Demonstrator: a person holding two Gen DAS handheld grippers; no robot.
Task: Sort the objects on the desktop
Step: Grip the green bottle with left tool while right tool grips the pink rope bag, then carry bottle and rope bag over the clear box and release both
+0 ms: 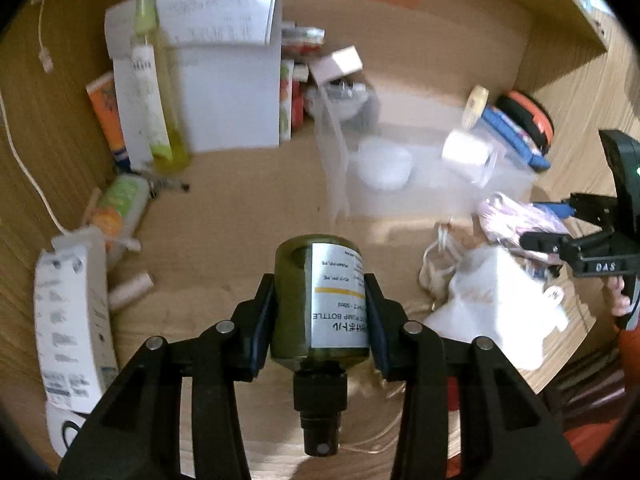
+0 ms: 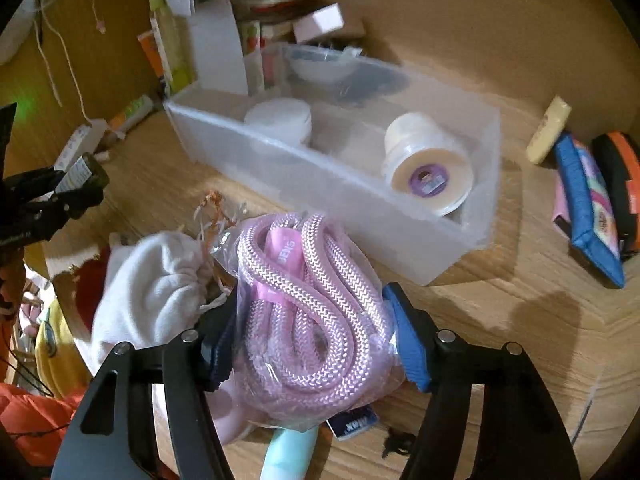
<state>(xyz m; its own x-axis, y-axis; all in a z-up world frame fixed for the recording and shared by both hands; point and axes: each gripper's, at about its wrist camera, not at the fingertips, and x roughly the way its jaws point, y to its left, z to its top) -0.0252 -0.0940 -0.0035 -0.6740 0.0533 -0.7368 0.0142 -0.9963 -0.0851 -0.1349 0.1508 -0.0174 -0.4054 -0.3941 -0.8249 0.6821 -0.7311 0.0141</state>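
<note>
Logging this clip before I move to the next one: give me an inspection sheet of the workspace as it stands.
Surface: wooden desk, mostly covered.
Job's things: green pump bottle held nozzle toward the camera; bagged pink rope; translucent bin holding a tape roll and a white jar.
Clutter: white cloth pouch, tubes and boxes at the back, blue pouch.
Grippers: left gripper shut on the bottle; right gripper fingers pressing the rope bag.
Cables: white cable along the left edge.
Surroundings: wooden back panel.
</note>
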